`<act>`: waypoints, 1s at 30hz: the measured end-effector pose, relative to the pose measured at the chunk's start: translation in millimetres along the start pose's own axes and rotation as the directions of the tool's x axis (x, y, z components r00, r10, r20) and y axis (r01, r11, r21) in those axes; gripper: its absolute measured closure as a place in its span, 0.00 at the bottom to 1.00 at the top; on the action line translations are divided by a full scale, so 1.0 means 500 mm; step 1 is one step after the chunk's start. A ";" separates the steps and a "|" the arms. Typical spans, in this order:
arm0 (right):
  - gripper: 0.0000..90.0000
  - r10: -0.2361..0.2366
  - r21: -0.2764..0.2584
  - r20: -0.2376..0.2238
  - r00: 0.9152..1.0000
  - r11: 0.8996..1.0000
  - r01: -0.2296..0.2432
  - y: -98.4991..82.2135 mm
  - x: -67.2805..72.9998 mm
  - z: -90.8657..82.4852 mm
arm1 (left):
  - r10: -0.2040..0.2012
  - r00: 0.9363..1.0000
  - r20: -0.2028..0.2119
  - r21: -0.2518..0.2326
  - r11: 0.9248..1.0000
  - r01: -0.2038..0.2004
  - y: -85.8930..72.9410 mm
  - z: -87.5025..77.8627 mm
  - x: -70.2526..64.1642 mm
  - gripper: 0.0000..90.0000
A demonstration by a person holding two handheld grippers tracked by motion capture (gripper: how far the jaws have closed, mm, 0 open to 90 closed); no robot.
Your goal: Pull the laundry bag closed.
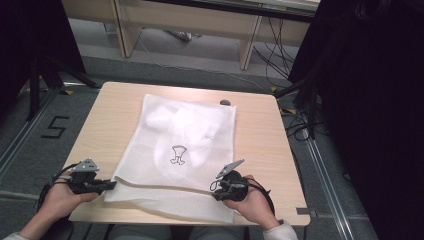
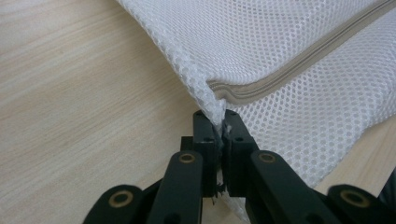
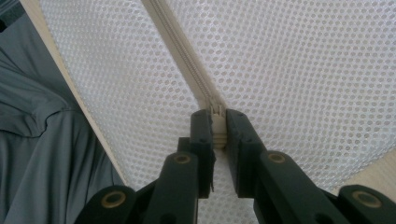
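White mesh laundry bag [image 1: 182, 145] covers mid table [image 1: 107, 120]; bare wood strips left and right give free passage. Small dark round object [image 1: 225, 102] sits near far edge.

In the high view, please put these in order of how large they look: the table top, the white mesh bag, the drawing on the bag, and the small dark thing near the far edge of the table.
1. Table top
2. White mesh bag
3. Drawing on the bag
4. Small dark thing; it lies farther from the camera, so its place against the drawing is less sure.
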State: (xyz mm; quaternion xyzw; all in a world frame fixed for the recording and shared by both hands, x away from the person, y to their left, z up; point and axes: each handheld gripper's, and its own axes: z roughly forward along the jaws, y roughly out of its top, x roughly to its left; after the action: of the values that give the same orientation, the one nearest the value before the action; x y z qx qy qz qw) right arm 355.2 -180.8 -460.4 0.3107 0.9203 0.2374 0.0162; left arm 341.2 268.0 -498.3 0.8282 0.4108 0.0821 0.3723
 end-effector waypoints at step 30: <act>0.91 -0.009 0.057 0.015 1.000 0.998 0.008 -0.020 -0.016 -0.009 | -0.029 1.000 -0.009 -0.026 0.999 0.029 -0.002 0.001 -0.002 0.95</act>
State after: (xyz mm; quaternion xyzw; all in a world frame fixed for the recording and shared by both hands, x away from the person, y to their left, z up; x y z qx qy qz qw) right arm 355.1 -194.0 -461.6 0.3088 0.9279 0.2084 0.0155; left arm 340.2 267.1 -499.1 0.8168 0.4235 0.0858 0.3822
